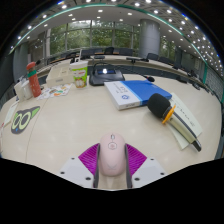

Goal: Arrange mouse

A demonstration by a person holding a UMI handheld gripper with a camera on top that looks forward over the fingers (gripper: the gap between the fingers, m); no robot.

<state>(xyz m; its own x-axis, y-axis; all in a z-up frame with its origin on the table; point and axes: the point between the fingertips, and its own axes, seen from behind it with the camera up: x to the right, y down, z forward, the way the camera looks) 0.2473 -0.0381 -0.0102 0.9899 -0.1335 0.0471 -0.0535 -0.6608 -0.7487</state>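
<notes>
Mouse (111, 155) between fingers (86, 160), rear cut off, grip unclear

One pink mouse (111, 153), standing between the gripper's (111, 161) two fingers, pads close at either side. One table (70, 120) beneath. Ahead and to the right: one white box (124, 94), one blue folder (150, 90), one white booklet (184, 113). Far left: one red bottle (33, 78). Straight ahead, beyond: one dark tray (106, 75).
</notes>
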